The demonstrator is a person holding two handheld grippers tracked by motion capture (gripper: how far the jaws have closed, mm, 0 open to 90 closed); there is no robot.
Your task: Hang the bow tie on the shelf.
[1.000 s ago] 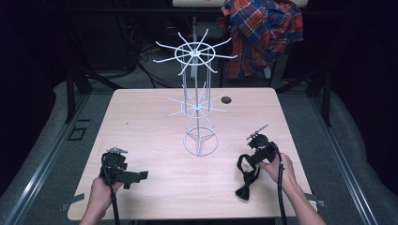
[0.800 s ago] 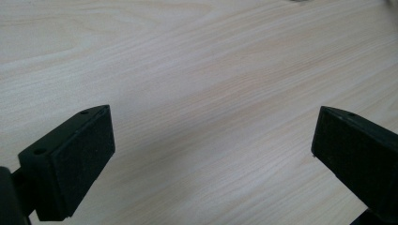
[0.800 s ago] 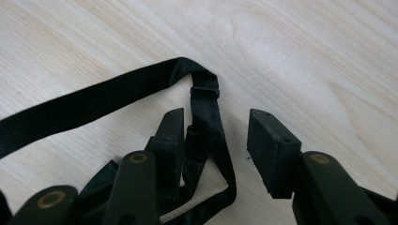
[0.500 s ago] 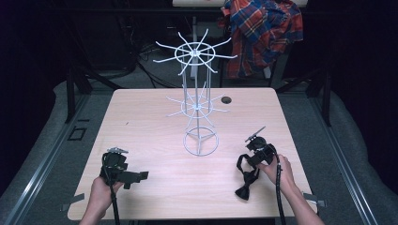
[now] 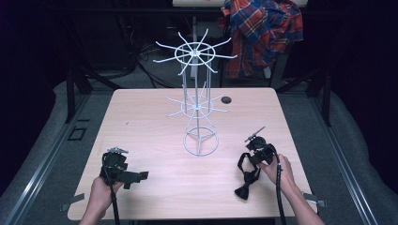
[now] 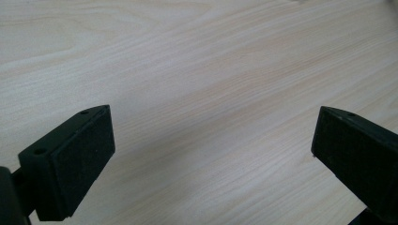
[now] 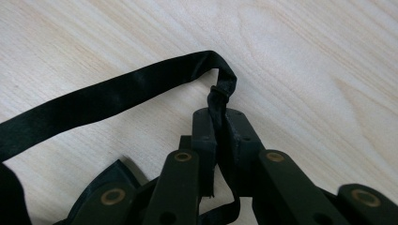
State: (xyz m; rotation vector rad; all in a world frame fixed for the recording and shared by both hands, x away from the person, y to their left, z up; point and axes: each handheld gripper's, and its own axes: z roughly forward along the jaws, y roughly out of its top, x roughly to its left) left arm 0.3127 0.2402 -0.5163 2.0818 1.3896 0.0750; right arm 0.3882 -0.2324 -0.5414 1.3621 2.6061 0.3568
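Now right gripper [image 7: 218, 133] on bow tie strap [image 7: 112, 96]

The tabletop [image 5: 141, 117] is showing pale wood with a fine streaked grain. The wire rack [image 5: 197, 105] is showing white throughout. The bow tie [image 5: 246, 180] and its strap are showing plain black. Each hand-held gripper, left [image 5: 141, 175] and right [image 7: 217, 123], is showing black. The shirt [image 5: 263, 30] behind is showing red, blue and white plaid.

Black bow tie [image 5: 245, 179] with thin strap, lying on table's near right; strap pinched between right tongs [image 7: 219, 123].
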